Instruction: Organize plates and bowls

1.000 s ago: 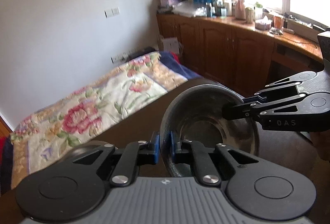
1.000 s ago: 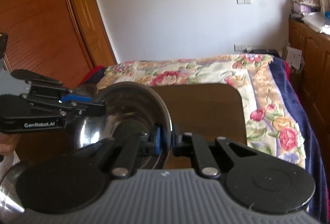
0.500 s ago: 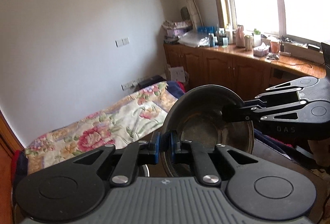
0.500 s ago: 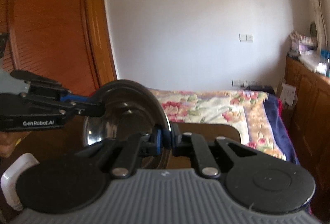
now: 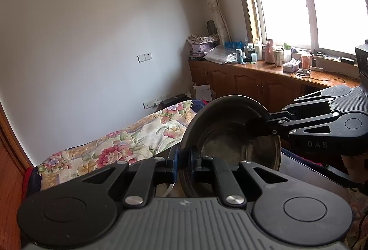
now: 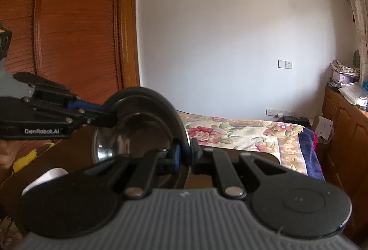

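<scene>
Both the left gripper (image 5: 183, 161) and right gripper (image 6: 184, 153) pinch opposite rims of a round metal bowl (image 5: 230, 146) (dull inside, shiny outside), held tilted on edge.

You can read "DAS" in pale letters on the black body of the right gripper (image 5: 264, 129), just behind its fingers clamped on the steel bowl (image 5: 230, 135), and "GenRobot.AI" in white on the left gripper (image 6: 112, 115) body beside that bowl's opposite rim.
</scene>
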